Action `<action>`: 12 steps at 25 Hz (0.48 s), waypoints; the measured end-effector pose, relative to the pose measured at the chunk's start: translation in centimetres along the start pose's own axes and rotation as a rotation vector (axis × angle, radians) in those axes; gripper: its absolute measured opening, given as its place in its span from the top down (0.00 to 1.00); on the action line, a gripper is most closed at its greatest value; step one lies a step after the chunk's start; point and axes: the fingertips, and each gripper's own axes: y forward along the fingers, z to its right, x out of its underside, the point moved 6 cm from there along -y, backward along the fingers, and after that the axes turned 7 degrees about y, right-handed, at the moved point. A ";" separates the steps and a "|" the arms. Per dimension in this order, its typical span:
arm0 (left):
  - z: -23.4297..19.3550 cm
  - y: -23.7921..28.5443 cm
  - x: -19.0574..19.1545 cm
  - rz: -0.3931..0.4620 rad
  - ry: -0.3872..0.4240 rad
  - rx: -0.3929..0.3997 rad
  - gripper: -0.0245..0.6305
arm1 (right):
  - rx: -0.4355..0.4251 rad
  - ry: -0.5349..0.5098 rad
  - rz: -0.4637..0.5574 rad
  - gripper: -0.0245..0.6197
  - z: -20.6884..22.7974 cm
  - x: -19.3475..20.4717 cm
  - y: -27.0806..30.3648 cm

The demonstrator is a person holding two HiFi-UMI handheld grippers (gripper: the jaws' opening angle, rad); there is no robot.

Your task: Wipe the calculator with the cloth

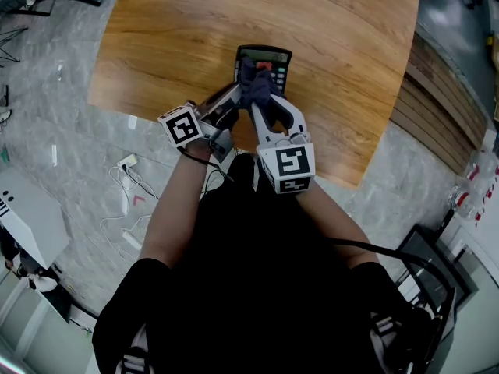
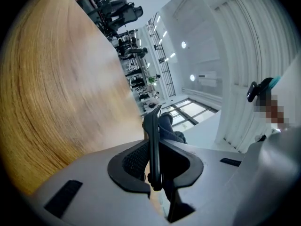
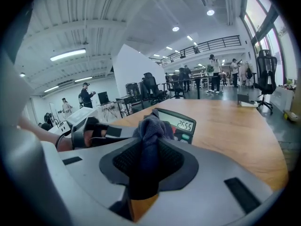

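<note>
A black calculator (image 1: 269, 55) lies on the wooden table (image 1: 171, 37), its display end away from me. My left gripper (image 1: 232, 98) comes in from the left and is shut on the calculator's near edge; in the left gripper view the thin black calculator (image 2: 153, 131) stands edge-on between the jaws of the left gripper (image 2: 153, 147). My right gripper (image 1: 261, 98) is shut on a dark blue cloth (image 1: 253, 80), which rests on the calculator's keys. In the right gripper view the cloth (image 3: 150, 128) bunches up from the right gripper (image 3: 146, 149), in front of the calculator (image 3: 183, 125) with its lit display.
The table's near edge (image 1: 335, 174) runs just under the grippers. A power strip with cables (image 1: 129, 162) lies on the floor to the left. Stacked wooden boards (image 1: 437, 107) sit right of the table. People and office chairs (image 3: 265, 74) are far off.
</note>
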 end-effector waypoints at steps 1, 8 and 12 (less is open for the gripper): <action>0.1 0.0 0.2 -0.005 0.000 0.002 0.85 | 0.014 0.000 0.009 0.81 0.6 -0.3 0.1; 0.9 0.0 1.0 -0.035 0.006 0.031 0.85 | 0.114 0.025 0.064 0.81 4.7 -2.8 0.8; 0.8 -0.1 0.7 -0.018 0.004 0.026 0.85 | 0.086 0.029 0.051 0.81 3.9 -2.4 0.9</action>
